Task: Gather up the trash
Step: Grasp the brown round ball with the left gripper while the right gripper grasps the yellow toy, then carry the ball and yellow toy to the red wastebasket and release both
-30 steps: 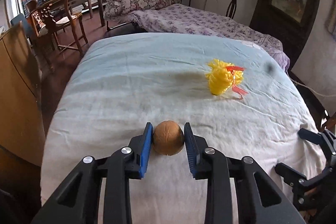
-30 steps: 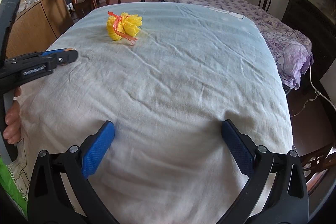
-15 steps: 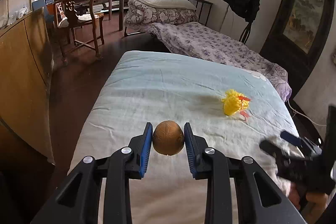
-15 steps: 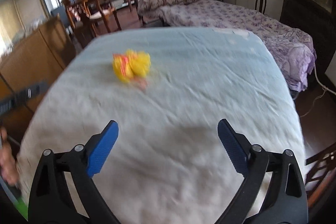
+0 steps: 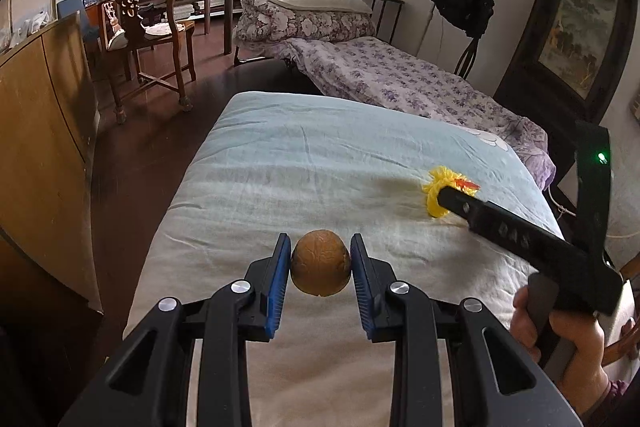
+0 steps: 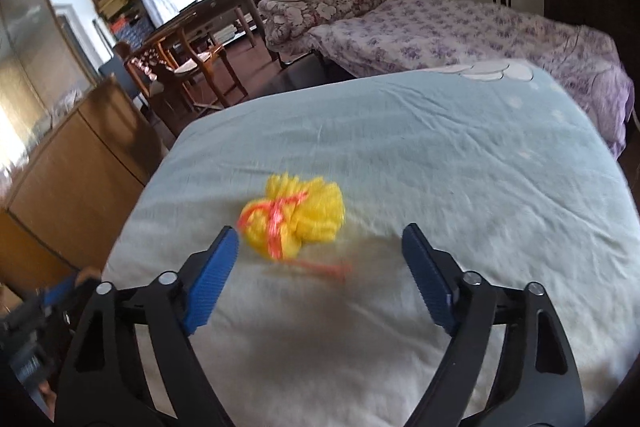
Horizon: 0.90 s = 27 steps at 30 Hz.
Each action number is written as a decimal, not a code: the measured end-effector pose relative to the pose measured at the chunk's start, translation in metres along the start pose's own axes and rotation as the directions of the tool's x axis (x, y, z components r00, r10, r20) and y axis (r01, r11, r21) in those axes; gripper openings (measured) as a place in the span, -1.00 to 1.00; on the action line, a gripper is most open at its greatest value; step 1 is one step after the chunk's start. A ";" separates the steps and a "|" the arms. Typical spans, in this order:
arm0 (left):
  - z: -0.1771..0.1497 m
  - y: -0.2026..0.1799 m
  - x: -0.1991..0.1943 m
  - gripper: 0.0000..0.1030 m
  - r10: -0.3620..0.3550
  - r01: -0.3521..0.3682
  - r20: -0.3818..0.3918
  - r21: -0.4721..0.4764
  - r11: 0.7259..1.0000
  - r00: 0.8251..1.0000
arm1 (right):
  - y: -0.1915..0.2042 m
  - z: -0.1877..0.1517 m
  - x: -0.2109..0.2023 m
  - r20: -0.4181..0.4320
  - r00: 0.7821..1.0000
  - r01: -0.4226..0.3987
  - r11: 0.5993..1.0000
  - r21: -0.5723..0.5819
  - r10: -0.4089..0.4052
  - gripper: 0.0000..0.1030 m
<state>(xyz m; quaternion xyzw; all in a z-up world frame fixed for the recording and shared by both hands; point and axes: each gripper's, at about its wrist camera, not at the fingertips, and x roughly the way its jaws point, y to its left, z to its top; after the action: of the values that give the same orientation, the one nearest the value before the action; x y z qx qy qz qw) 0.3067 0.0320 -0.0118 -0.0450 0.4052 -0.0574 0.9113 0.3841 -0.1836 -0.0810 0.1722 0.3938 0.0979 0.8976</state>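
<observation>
My left gripper [image 5: 320, 263] is shut on a round brown fruit shell [image 5: 320, 267] and holds it above the light blue bed [image 5: 304, 155]. A yellow mesh bundle tied with red string [image 6: 298, 215] lies on the bed [image 6: 460, 163]. My right gripper [image 6: 320, 259] is open, its blue pads wide apart, just short of the bundle. In the left wrist view the right gripper's black body [image 5: 516, 231] reaches to the yellow bundle [image 5: 436, 187] and partly hides it.
A wooden cabinet [image 5: 44, 131] stands along the bed's left side. A second bed with a purple floral cover [image 5: 400, 83] lies behind. Wooden chairs and a table [image 5: 152, 27] stand at the back left. Dark floor runs between cabinet and bed.
My left gripper has lifted and pulled back with the brown shell in it. My right gripper has moved forward across the bed up to the yellow bundle, still open.
</observation>
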 end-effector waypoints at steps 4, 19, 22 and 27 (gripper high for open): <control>-0.001 -0.001 0.003 -0.41 0.001 -0.001 -0.011 0.002 1.000 1.000 | -0.004 0.001 0.007 -0.027 0.998 -0.057 0.998 0.009 0.058 -0.26; -0.010 -0.004 -0.027 -0.41 -0.053 0.053 0.047 0.002 0.999 0.997 | -0.002 -0.024 -0.082 0.077 0.994 -0.074 0.997 0.012 0.073 -0.47; -0.020 -0.005 -0.045 -0.41 -0.070 0.070 0.075 0.002 0.998 0.995 | -0.003 -0.036 -0.107 0.110 0.991 -0.081 0.997 0.015 0.078 -0.47; -0.040 -0.008 -0.070 -0.41 -0.097 0.098 0.108 -0.003 0.995 0.989 | -0.003 -0.064 -0.147 0.161 0.982 -0.103 0.995 0.009 0.100 -0.47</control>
<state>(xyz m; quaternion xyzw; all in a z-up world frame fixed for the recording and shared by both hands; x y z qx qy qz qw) 0.2296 0.0330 0.0135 -0.0718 0.3529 -0.0978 0.9278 0.2384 -0.2171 -0.0240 0.2072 0.3117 0.1260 0.9187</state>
